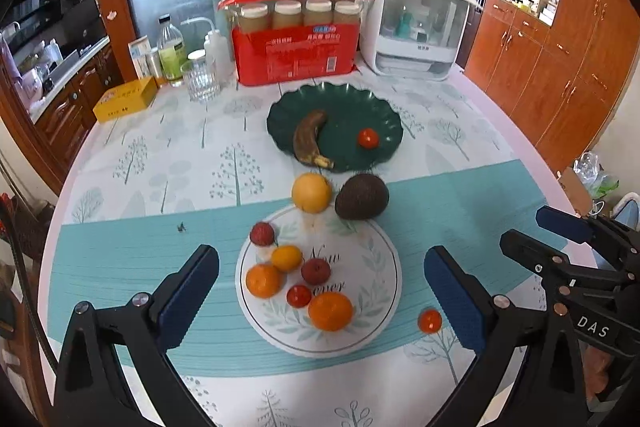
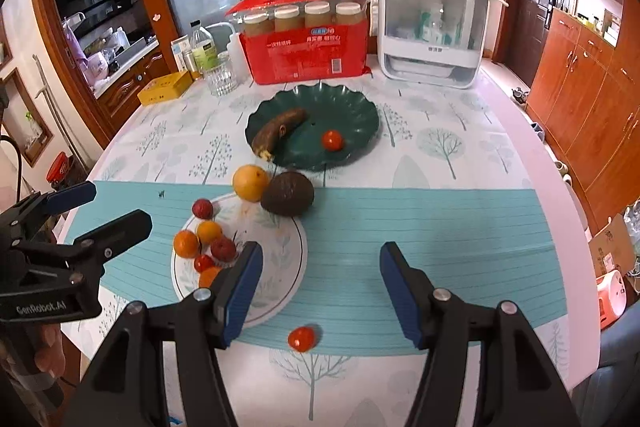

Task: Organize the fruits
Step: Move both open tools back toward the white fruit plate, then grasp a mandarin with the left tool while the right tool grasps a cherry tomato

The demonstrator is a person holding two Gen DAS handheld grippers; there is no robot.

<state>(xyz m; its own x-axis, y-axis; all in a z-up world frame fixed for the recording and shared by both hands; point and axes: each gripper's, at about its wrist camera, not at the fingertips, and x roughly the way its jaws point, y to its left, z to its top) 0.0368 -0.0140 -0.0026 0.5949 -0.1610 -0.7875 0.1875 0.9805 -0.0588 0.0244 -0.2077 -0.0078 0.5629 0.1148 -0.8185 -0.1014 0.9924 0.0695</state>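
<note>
A white plate [image 1: 372,311] [image 2: 280,267] holds several small oranges [image 1: 330,311], lychees and a cherry tomato [image 1: 298,295]. A green plate [image 1: 352,107] [image 2: 352,111] behind it holds a brown banana [image 1: 308,137] [image 2: 278,131] and a tomato [image 1: 368,138] [image 2: 333,140]. A large orange [image 1: 311,193] [image 2: 250,183] and an avocado [image 1: 361,196] [image 2: 287,193] sit between the plates. A loose cherry tomato [image 1: 429,321] [image 2: 301,338] lies on the table. My left gripper [image 1: 320,295] is open above the white plate. My right gripper [image 2: 320,291] is open just above the loose tomato.
At the back stand a red package of jars [image 1: 296,39] [image 2: 306,39], a white appliance [image 1: 416,23] [image 2: 434,23], a glass [image 1: 200,79], bottles [image 1: 172,47] and a yellow box [image 1: 125,98] [image 2: 165,87]. Wooden cabinets [image 1: 560,47] line the right.
</note>
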